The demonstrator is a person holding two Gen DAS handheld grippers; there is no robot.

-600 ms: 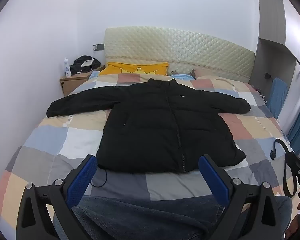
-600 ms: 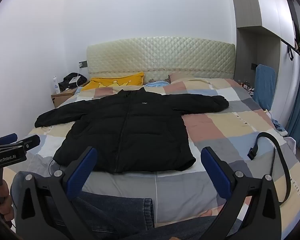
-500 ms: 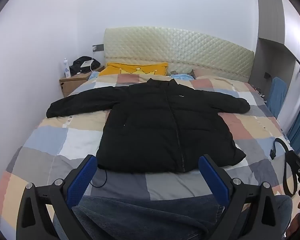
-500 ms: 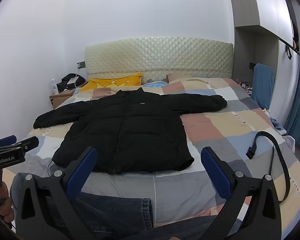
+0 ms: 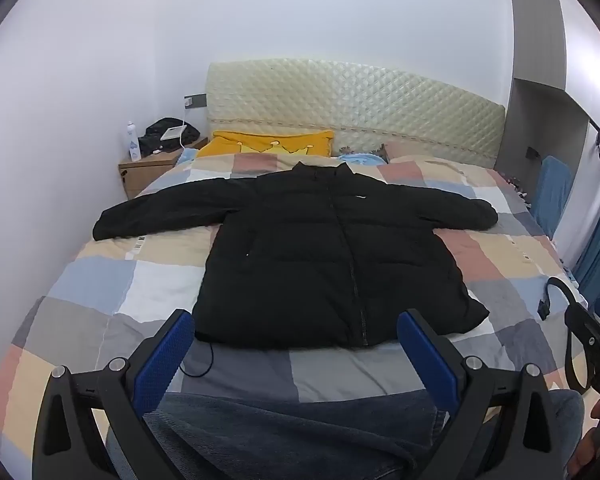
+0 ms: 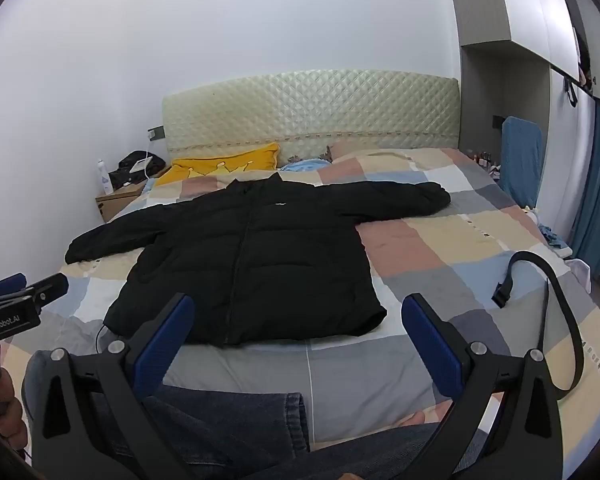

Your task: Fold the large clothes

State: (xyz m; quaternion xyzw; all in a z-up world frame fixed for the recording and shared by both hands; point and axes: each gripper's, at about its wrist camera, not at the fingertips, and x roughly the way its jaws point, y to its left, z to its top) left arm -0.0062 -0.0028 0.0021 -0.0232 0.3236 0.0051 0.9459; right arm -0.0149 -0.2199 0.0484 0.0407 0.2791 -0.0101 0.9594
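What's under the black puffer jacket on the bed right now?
The black puffer jacket lies spread flat on the checked quilt. A thin black cord trails out from under its hem. How far the cord runs beneath is hidden.

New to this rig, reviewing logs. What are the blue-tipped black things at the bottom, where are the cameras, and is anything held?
No robot arm here: a person carries a pair of hand-held tongs in each hand, each with a fisheye camera looking along its two fingers. One picture is from the left tongs, the other from the right tongs. Both stand open and hold nothing. On the checked bedspread a black puffer jacket lies flat, zipped, sleeves spread, not yet folded. A black strap lies to its right. The jeans below are the person's legs.
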